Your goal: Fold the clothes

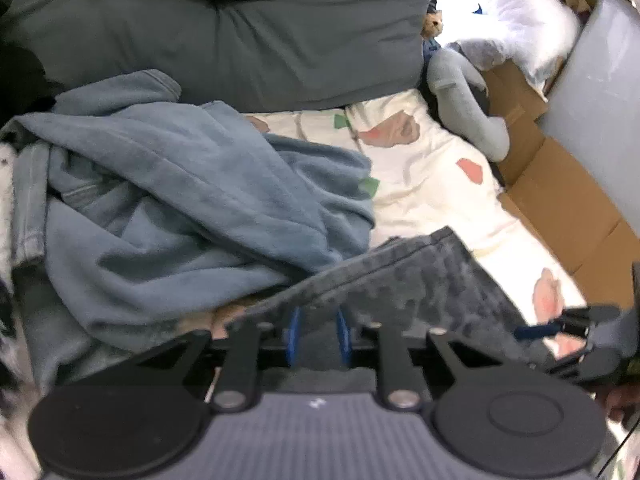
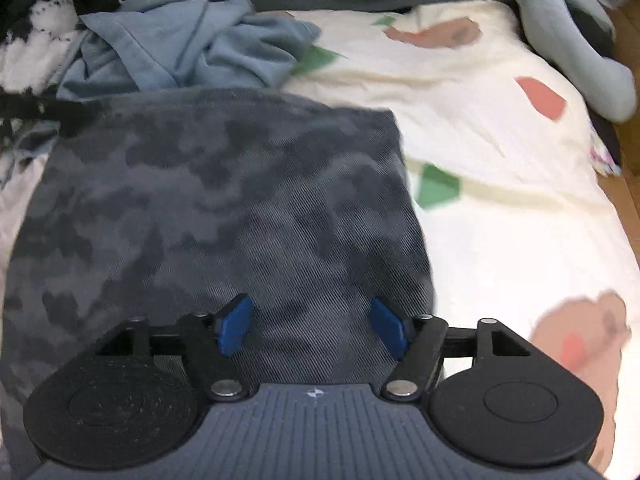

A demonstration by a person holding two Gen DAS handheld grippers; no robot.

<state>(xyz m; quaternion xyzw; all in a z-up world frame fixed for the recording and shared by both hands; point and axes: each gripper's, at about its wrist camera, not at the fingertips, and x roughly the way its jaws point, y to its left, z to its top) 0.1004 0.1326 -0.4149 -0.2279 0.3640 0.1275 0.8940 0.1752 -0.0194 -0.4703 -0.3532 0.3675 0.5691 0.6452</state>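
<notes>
Left gripper (image 1: 318, 334): blue pads close together, a narrow gap between them; the edge of the dark camo garment (image 1: 420, 292) lies across the pads and hides their tips. Whether they pinch the cloth cannot be told.
Right gripper (image 2: 314, 330): jaws wide apart, blue pads (image 2: 234, 326) well separated, nothing clamped. Camo cloth fills the space under and between them; contact with it cannot be judged. In the left wrist view this gripper shows at the right edge (image 1: 568, 326), low over the bedsheet.
Dark camo garment (image 2: 208, 208): spread fairly flat on the bed, straight right-hand edge, directly in front of both grippers.
Blue garment (image 1: 180, 200): crumpled heap beyond and left of the camo piece, its near edge touching it.
Bedsheet (image 2: 500, 184): cream with pink, brown and green patches, bare to the right of the camo garment.
Grey cushion (image 1: 224, 28): along the far side, behind the blue heap.
Grey soft toy (image 1: 464, 100): at the far right corner of the bed, beside cardboard (image 1: 560, 184).
</notes>
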